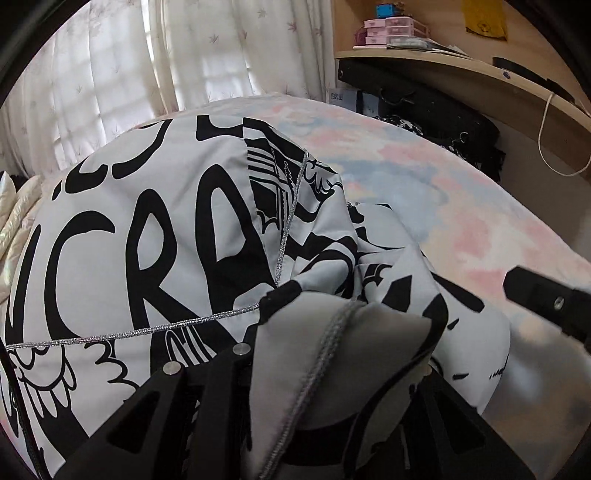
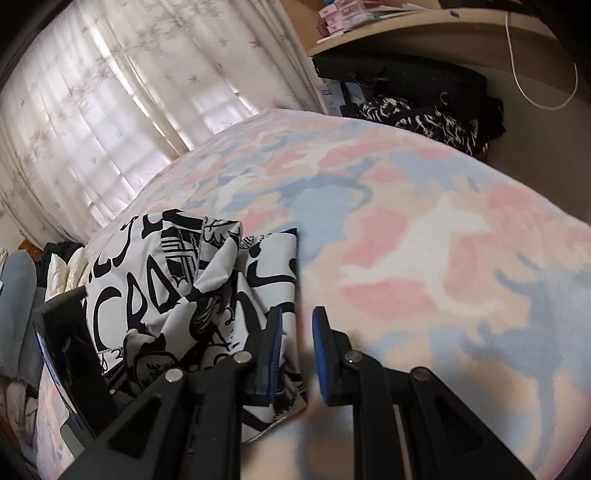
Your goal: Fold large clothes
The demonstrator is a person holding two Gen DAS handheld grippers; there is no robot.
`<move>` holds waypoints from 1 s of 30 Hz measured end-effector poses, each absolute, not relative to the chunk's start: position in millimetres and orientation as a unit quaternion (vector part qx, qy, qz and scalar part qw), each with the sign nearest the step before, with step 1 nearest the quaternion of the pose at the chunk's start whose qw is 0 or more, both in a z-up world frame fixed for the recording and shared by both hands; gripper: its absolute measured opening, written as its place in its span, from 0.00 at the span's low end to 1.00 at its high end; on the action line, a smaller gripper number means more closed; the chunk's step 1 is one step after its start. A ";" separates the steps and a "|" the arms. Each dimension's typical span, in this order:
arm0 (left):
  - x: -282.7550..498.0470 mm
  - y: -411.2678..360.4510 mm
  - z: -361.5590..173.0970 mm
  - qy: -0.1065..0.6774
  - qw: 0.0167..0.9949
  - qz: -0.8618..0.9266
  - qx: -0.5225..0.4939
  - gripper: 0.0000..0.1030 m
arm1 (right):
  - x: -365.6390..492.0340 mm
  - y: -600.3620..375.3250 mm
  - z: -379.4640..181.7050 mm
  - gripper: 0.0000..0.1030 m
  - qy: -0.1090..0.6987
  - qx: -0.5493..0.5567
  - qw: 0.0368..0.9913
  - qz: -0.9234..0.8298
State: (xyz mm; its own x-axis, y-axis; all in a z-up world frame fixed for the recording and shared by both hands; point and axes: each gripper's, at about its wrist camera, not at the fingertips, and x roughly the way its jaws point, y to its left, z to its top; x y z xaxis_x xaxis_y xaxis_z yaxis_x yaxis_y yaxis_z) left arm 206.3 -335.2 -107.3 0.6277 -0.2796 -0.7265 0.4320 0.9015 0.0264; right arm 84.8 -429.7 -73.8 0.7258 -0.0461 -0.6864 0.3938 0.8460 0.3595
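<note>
A large white garment with bold black lettering and silver trim (image 1: pixel 155 236) lies on a pastel pink, blue and cream bedspread (image 1: pixel 424 192). My left gripper (image 1: pixel 340 332) is shut on a bunched fold of this garment, and the cloth covers its fingertips. In the right wrist view the garment (image 2: pixel 192 280) lies bunched at the lower left on the bedspread (image 2: pixel 424 240). My right gripper (image 2: pixel 297 354) is open with blue pads, just right of the garment's edge, holding nothing. The left gripper's body (image 2: pixel 70 339) shows at the far left, and the right gripper's finger (image 1: pixel 543 299) shows at the right edge of the left wrist view.
White curtains (image 1: pixel 129 66) hang behind the bed. A curved wooden desk (image 1: pixel 480 74) with pink boxes (image 1: pixel 395 29) stands at the back right, with dark bags and patterned clothes (image 2: pixel 424 110) beneath it. Pillows (image 2: pixel 70 266) lie at the left.
</note>
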 end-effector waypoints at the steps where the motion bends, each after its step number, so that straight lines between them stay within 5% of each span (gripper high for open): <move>1: 202.9 -334.2 -104.3 0.385 0.896 -0.199 0.094 0.14 | 86.5 -431.0 -75.6 0.16 0.350 0.252 0.894 -0.122; 14: 198.4 -327.7 -77.6 0.402 0.886 -0.217 0.076 0.17 | 85.0 -436.2 -74.7 0.16 0.360 0.284 0.884 -0.089; 19: 196.8 -307.3 -60.0 0.439 0.863 -0.243 0.053 0.21 | 76.4 -433.1 -60.7 0.43 0.356 0.306 0.881 -0.058; 20: 195.0 -305.2 -59.1 0.443 0.860 -0.246 0.052 0.34 | 74.2 -432.5 -56.4 0.46 0.351 0.309 0.883 -0.051; 21: 191.8 -303.1 -58.3 0.449 0.854 -0.258 0.046 0.67 | 71.7 -431.1 -50.4 0.48 0.345 0.310 0.885 -0.044; 22: 189.2 -302.2 -57.0 0.450 0.850 -0.271 0.036 0.87 | 70.6 -430.0 -46.9 0.49 0.343 0.312 0.885 -0.041; 23: 182.9 -300.2 -53.5 0.441 0.851 -0.285 0.018 0.99 | 69.1 -428.7 -42.7 0.50 0.340 0.315 0.886 -0.036; 30: 138.7 -293.4 -23.2 0.363 0.872 -0.323 0.066 0.99 | 61.3 -422.8 -24.8 0.51 0.334 0.320 0.886 -0.020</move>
